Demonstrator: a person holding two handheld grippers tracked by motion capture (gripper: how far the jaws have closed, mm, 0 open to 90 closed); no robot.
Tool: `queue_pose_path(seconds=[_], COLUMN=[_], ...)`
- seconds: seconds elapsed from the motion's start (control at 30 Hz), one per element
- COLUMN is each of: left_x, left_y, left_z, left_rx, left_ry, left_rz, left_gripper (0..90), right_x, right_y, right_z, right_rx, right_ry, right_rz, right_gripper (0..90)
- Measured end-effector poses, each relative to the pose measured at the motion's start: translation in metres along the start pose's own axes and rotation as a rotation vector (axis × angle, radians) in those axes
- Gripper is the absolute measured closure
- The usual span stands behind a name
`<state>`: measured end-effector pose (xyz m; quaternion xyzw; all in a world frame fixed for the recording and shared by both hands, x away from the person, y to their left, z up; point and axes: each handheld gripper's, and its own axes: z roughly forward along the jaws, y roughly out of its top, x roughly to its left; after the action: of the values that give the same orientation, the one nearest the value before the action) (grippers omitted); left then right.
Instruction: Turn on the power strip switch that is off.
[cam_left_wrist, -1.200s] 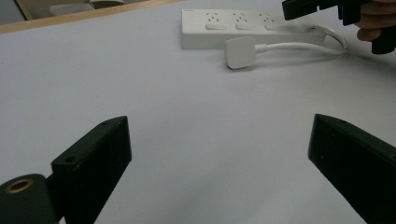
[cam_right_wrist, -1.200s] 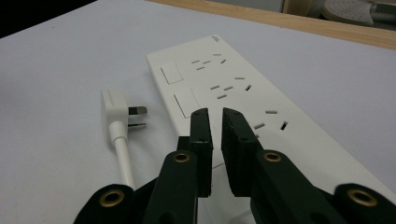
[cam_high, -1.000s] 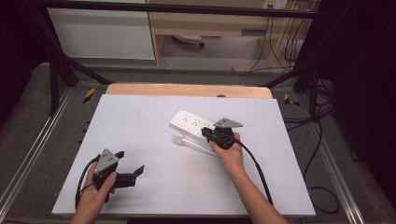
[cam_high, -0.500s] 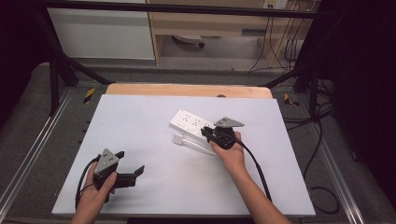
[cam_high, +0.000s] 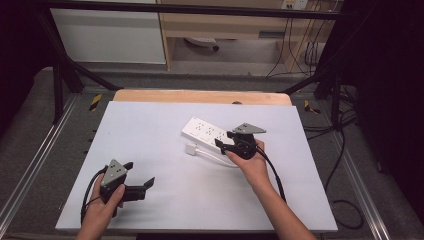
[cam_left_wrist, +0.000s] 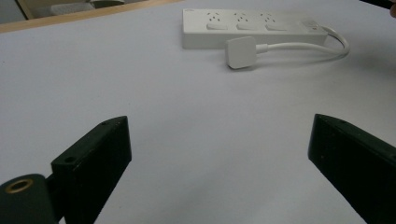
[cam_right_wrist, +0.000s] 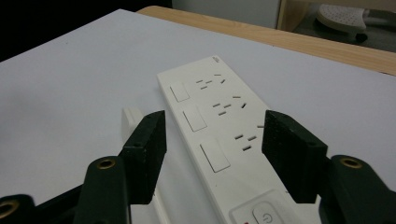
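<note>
**High view: R jaws straddle power strip, L idle**

High view: white power strip (cam_high: 206, 132) lies diagonally mid-table (cam_high: 150, 125), its plug (cam_high: 191, 149) & cord just beside it on the near side. Right gripper (cam_high: 222, 144) sits at the strip's near end. Right gripper view: jaws spread apart, one each side of the strip body; can't tell if the pads touch it. Left gripper (cam_high: 142, 187) rests near the table's front-left, well apart from the strip, jaws wide apart, holding nothing.
</note>
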<state>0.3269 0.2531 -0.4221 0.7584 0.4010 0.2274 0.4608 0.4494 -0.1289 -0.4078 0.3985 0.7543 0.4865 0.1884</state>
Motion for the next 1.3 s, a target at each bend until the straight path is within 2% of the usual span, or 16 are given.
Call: queue_pose_path(seconds=[0.2,0.5,0.63,0.9,1.0,1.17,1.3], left_x=[0.000,0.000,0.000,0.000,0.001,0.002,0.003], left_y=[0.000,0.000,0.000,0.000,0.000,0.000,0.000], left_z=[0.000,0.000,0.000,0.000,0.000,-0.001,-0.002], left_rx=[0.000,-0.001,-0.002,-0.005,-0.005,-0.012,-0.014], left_ry=[0.000,0.000,0.000,0.001,0.002,0.006,0.011], left_rz=[0.000,0.001,0.000,-0.007,-0.009,-0.015,-0.018], left_gripper=[6.2,6.2,6.2,6.2,6.1,6.1,6.1], right_x=[0.001,0.001,0.001,0.000,-0.002,-0.006,-0.011], right_y=[0.003,0.006,0.006,0.014,0.017,0.019,0.017], right_z=[-0.006,-0.014,-0.018,-0.036,-0.046,-0.069,-0.087], right_rx=[0.014,0.022,0.026,-0.015,-0.039,-0.089,-0.133], right_ry=[0.021,0.046,0.051,0.024,0.033,0.042,0.019], right_rz=[0.008,-0.004,-0.018,-0.016,-0.005,-0.019,-0.032], right_gripper=[33.1,29.4,24.9,9.7,6.7,4.7,4.3])
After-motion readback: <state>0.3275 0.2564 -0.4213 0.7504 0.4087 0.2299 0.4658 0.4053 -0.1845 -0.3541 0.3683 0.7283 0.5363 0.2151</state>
